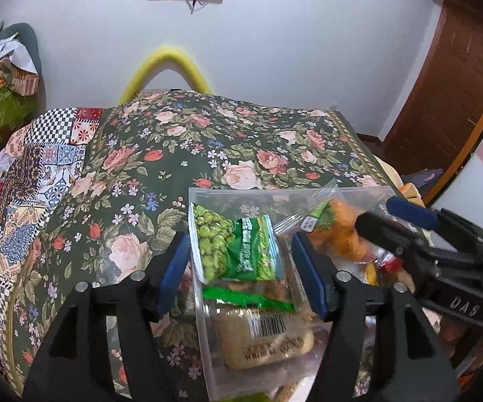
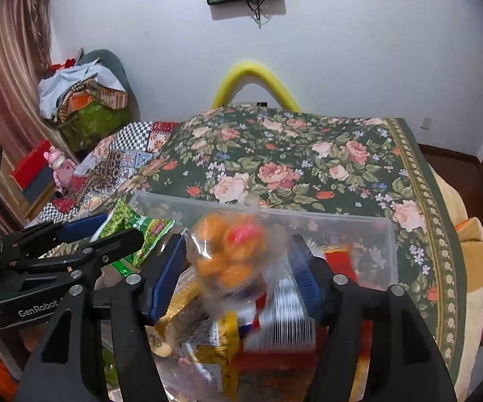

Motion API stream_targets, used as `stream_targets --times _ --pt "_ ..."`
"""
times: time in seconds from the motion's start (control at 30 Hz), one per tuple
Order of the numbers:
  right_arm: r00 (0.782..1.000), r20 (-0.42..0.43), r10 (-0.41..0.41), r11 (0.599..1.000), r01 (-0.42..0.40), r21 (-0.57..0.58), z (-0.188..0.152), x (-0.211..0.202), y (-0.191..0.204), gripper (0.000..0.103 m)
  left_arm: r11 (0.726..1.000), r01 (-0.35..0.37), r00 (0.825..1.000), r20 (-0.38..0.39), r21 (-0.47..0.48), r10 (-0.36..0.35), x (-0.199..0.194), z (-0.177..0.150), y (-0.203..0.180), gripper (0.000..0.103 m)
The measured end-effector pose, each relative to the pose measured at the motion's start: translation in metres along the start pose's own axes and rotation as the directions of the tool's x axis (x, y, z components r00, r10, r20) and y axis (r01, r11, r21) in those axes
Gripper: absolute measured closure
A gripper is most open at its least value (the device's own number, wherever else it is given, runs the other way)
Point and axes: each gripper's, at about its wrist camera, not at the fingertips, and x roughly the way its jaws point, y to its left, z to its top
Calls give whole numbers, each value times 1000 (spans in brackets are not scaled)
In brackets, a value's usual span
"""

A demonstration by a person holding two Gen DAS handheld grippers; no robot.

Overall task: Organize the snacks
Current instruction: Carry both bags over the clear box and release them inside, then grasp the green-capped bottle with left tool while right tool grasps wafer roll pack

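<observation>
Green pea packet point(image 1: 238, 251) between left tool point(image 1: 241, 268) pads (untouched).

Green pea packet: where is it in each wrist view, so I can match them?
Left wrist: green pea packet at centre, between the left gripper's open jaws, in the clear bin.
Right wrist: left of centre, behind the left gripper.
Shared landmark: yellow arch by the wall.
</observation>
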Motion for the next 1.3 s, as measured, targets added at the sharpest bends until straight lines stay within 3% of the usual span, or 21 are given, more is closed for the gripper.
stream_targets --times 0.37,0.6,0.93,1.17,1.3 --pt "997 72 -36 997 41 -66 -17 -54 18 31 999 2 1000 20 50 -3 -50 -20 -6 35" --pt "999 32 -23 997 26 -76 -52 -65 33 28 996 -17 1000 4 87 17 -82 -60 -2 34" --pt "989 -145 -3 995 -12 -103 -107 -27 72 28 988 -72 997 -31 134 76 -109 -127 14 34" --pt "972 -233 -7 997 -11 -74 -113 13 90 28 992 -76 995 -58 100 82 -114 -151 30 34" --pt "968 -248 -48 997 31 -74 -116 22 92 23 995 -68 994 -77 78 74 -107 -154 35 34"
